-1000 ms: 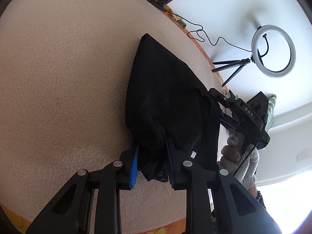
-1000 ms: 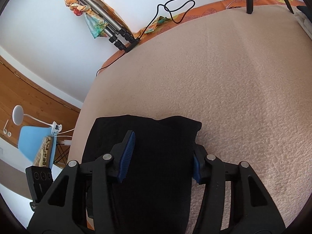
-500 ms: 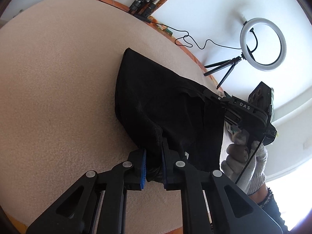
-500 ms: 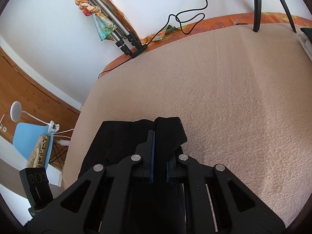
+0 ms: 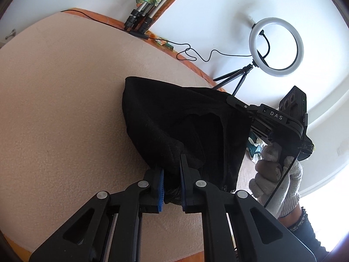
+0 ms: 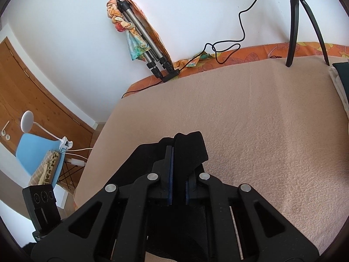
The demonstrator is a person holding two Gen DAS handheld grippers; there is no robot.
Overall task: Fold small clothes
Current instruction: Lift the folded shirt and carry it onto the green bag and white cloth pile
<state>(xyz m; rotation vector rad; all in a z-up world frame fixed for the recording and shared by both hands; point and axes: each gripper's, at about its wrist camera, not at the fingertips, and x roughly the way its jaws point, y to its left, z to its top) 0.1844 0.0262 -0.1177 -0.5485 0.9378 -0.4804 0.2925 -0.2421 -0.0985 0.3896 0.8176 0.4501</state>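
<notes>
A black garment [image 5: 174, 118] hangs lifted above the beige blanket [image 5: 65, 109], its far corner still near the surface. My left gripper [image 5: 172, 174] is shut on one bunched corner of it. In the left wrist view my right gripper [image 5: 237, 104] grips the opposite corner at the right, held by a gloved hand [image 5: 274, 170]. In the right wrist view my right gripper [image 6: 178, 159] is shut on a fold of the black garment [image 6: 189, 144], which sticks up between the blue pads.
A ring light on a small tripod [image 5: 274, 45] stands at the far edge. A folded tripod with a colourful cloth [image 6: 139, 41] leans on the wall, with a black cable [image 6: 226, 45]. Folded clothes [image 6: 340, 80] lie at the right edge. A blue chair [image 6: 37, 150] stands beside the bed.
Both grippers closed on the garment's corners and lifted it off the blanket; the cloth now hangs stretched between them.
</notes>
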